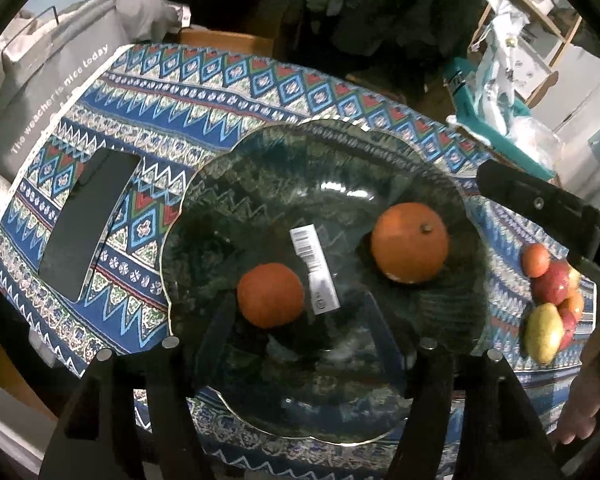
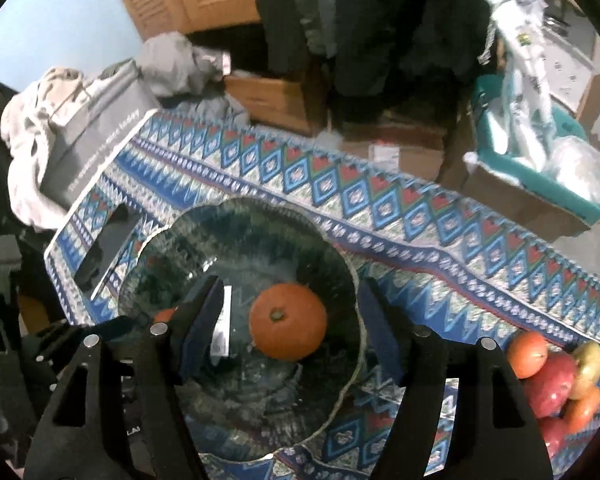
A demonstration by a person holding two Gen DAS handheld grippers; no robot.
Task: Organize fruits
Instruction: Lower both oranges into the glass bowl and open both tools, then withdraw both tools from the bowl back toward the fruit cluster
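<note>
Fruit pile (image 2: 556,384) lies on the patterned tablecloth (image 2: 420,216), right of the glass bowl (image 2: 236,216); right gripper (image 2: 296,320), spread and empty over the large orange (image 2: 288,328), is nearer; left gripper (image 1: 300,320) likewise spread.

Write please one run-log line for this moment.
glass bowl: two oranges inside, large orange, small orange | left gripper: open | right gripper: open | fruit pile: on tablecloth

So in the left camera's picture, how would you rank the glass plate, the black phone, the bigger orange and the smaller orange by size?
1. Glass plate, by far the largest.
2. Black phone.
3. Bigger orange.
4. Smaller orange, though fisheye distortion makes the gap between the oranges unsure.
</note>
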